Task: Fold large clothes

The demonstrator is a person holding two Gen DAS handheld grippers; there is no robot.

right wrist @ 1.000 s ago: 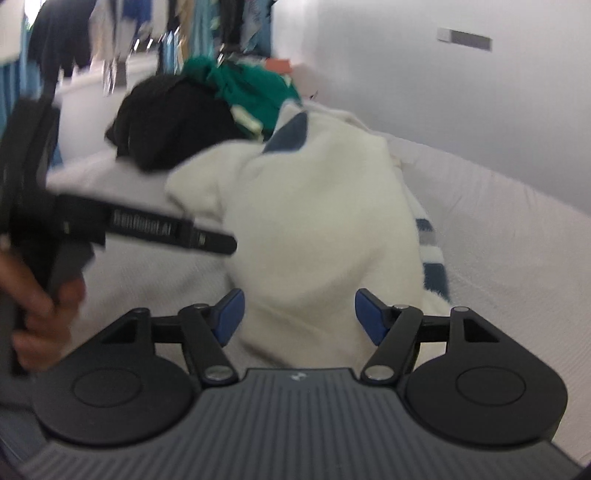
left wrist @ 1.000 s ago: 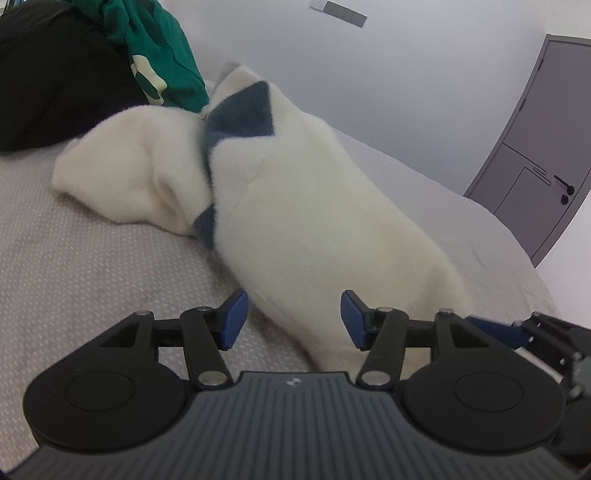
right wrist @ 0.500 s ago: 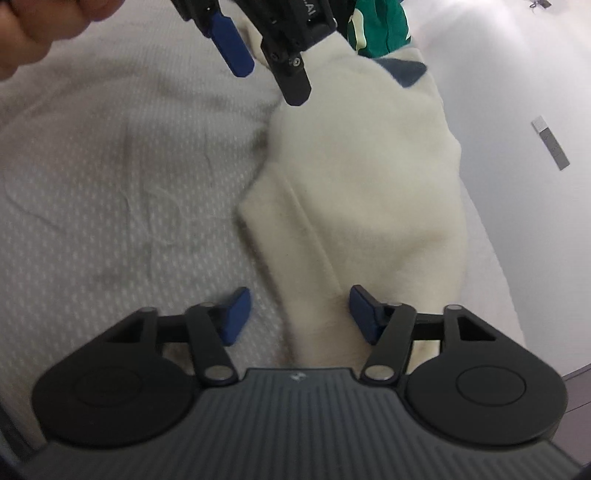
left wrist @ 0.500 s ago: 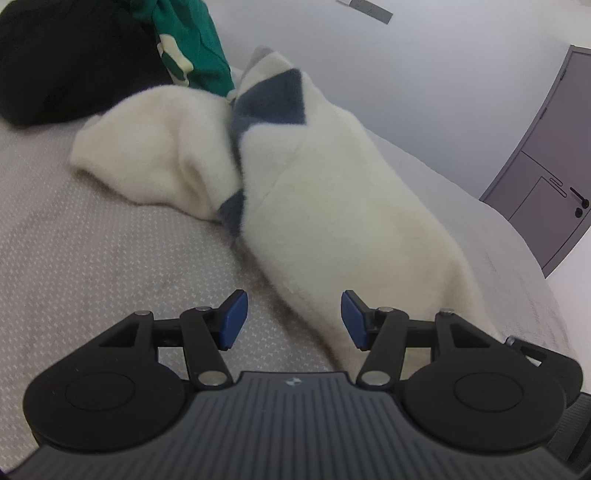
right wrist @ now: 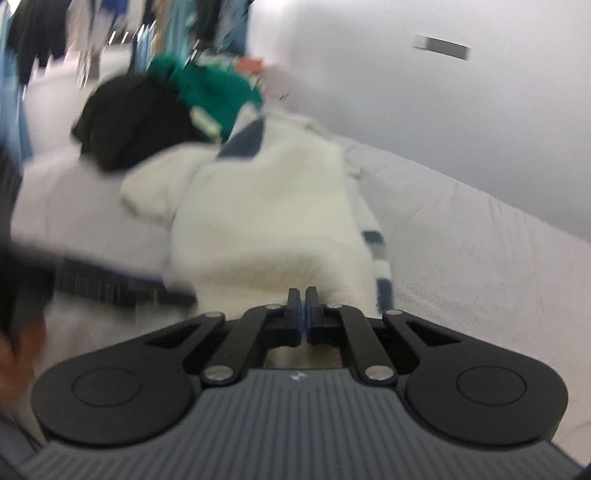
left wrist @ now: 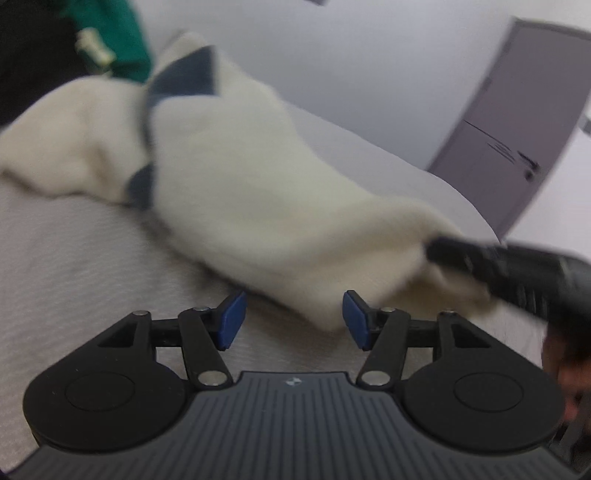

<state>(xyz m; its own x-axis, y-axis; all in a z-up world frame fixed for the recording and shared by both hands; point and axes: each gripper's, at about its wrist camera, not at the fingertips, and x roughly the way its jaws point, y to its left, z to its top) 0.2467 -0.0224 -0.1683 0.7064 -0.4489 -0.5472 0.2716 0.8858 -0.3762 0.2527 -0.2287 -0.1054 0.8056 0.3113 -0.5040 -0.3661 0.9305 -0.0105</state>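
A cream fleece garment point(left wrist: 258, 184) with navy patches lies lengthwise on the grey bed point(left wrist: 74, 258). My left gripper point(left wrist: 293, 319) hovers at its near hem. Its jaws are opening, and a corner of the hem sits between the blue pads point(left wrist: 231, 319) without being pressed. In the left wrist view my right gripper point(left wrist: 436, 253) comes in from the right, and the hem rises to its tip. In the right wrist view the right gripper point(right wrist: 304, 299) has its pads together at the near edge of the garment point(right wrist: 277, 229), with cream fabric under the fingers. The left gripper point(right wrist: 110, 284) shows as a dark blur at the left.
A black garment point(right wrist: 125, 125) and a green one point(right wrist: 214, 92) are piled at the far end of the bed. Hanging clothes point(right wrist: 55, 33) stand behind them. A white wall runs along the bed, with a grey door point(left wrist: 517, 129) beyond it. A hand point(right wrist: 18, 347) holds the left gripper.
My right gripper went from wide open to shut at the garment's near hem. The hem corner has lifted toward it. The left gripper's jaws have widened a little.
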